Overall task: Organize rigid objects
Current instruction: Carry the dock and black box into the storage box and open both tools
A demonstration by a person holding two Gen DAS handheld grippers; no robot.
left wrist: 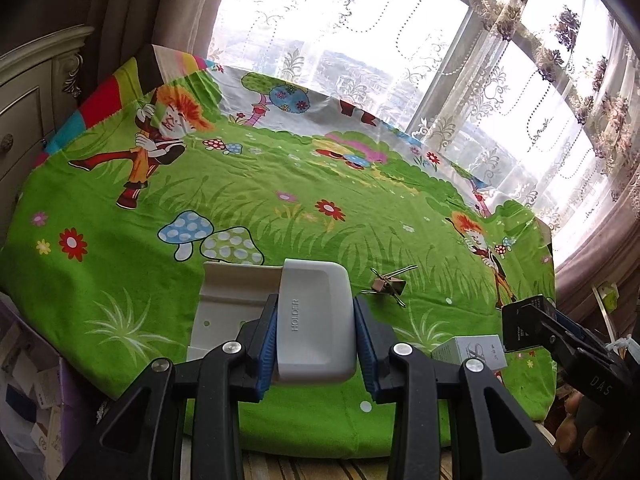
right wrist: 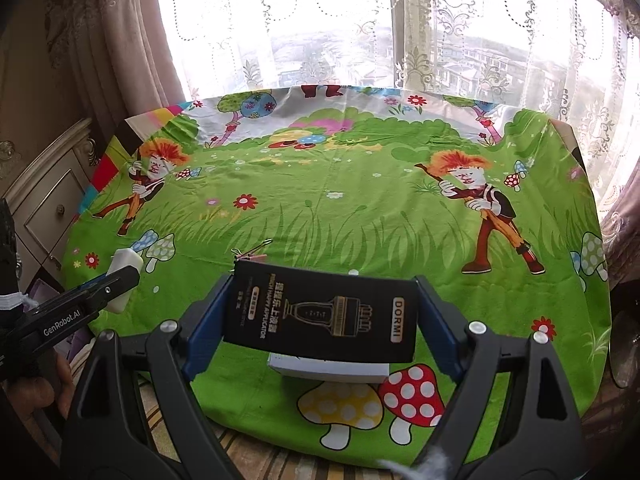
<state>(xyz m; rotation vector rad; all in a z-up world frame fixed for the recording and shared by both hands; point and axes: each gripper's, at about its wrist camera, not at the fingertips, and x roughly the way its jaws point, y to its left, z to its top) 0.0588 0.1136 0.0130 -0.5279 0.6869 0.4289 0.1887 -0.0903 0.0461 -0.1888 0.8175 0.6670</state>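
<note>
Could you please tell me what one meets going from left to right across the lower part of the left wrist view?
white tray → grey holder in the left gripper → binder clips → white box → black box in the right gripper

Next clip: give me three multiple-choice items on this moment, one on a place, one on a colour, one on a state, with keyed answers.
1. Where is the binder clip?
A. on the green cloth
B. in the left claw
C. on the black box

2. What colour is the box with DORMI on it?
A. white
B. black
C. red

3. What is the left claw doing?
A. standing open and empty
B. gripping the white holder
C. gripping the binder clip

Answers:
1. A, it lies loose on the green cloth.
2. B, black with gold print, in the right claw.
3. B, the blue pads press the white holder on both sides.
</note>
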